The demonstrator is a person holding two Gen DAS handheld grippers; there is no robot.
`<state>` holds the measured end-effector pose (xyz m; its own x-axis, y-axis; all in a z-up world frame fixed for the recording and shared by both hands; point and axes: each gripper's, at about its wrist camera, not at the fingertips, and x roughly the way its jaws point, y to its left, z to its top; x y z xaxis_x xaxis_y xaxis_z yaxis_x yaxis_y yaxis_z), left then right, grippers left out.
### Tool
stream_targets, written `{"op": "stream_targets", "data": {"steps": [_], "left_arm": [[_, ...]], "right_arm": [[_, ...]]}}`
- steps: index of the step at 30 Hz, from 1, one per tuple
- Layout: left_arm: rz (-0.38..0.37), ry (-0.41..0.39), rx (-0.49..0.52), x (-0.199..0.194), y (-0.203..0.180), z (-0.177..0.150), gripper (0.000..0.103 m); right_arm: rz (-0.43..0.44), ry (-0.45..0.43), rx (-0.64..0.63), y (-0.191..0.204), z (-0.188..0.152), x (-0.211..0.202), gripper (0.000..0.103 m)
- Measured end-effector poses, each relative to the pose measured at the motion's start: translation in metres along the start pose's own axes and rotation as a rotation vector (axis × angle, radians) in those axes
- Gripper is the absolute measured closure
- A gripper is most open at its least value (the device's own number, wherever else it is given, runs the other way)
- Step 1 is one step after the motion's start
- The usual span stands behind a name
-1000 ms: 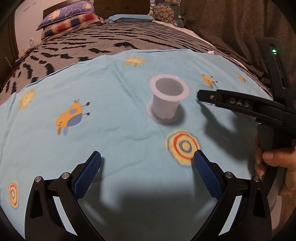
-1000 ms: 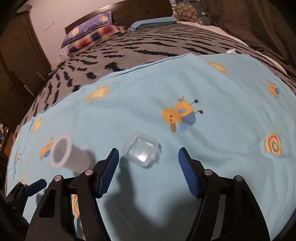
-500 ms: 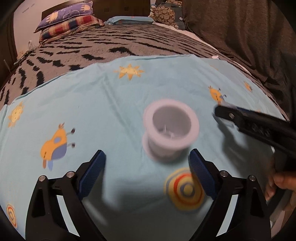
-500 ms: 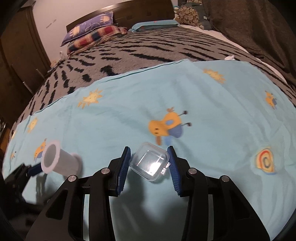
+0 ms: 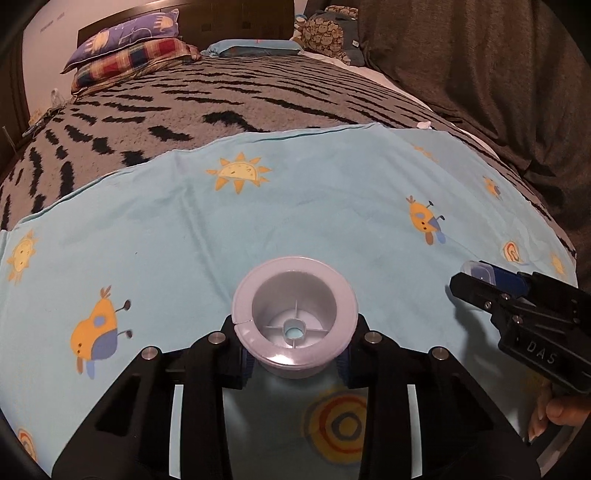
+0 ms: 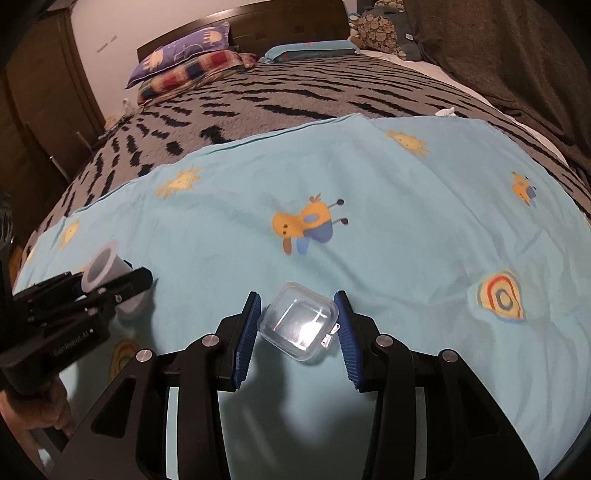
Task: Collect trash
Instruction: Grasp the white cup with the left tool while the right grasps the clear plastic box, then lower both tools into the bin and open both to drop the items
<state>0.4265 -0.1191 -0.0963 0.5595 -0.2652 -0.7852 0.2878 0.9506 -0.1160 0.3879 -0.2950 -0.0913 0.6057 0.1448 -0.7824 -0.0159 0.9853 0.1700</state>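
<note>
I see a bed [image 5: 258, 110] under a grey, black-streaked blanket [image 6: 295, 99], with a pale blue cartoon-print sheet [image 5: 295, 206] spread on top. Pillows [image 5: 136, 48] lean against a dark wooden headboard [image 6: 258, 14]; a brown curtain [image 5: 480, 55] hangs right.

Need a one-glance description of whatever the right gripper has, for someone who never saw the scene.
Start at the light blue cartoon-print sheet spread over the grey striped bedcover. Near its front edge, the right gripper is shut on a small clear plastic box, square with rounded corners and a hinged lid. Unlike the opaque pale spool in the left gripper, it is see-through and flat.
</note>
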Motion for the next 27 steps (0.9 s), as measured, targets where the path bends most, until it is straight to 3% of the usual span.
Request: {"op": "stream_targets", "data": {"steps": [11, 20, 27], "left_arm": [[-0.013, -0.047, 0.022, -0.087, -0.003, -0.054, 0.071], [-0.064, -0.078, 0.026, -0.174, -0.007, -0.14, 0.071], [-0.049, -0.087, 0.032, -0.22, -0.008, -0.216, 0.071]], "right_arm": [[0.027, -0.056, -0.052, 0.034, -0.052, -0.072, 0.061], [0.041, -0.115, -0.14, 0.076, -0.127, -0.15, 0.061], [0.088, -0.125, -0.175, 0.101, -0.186, -0.186, 0.061]]}}
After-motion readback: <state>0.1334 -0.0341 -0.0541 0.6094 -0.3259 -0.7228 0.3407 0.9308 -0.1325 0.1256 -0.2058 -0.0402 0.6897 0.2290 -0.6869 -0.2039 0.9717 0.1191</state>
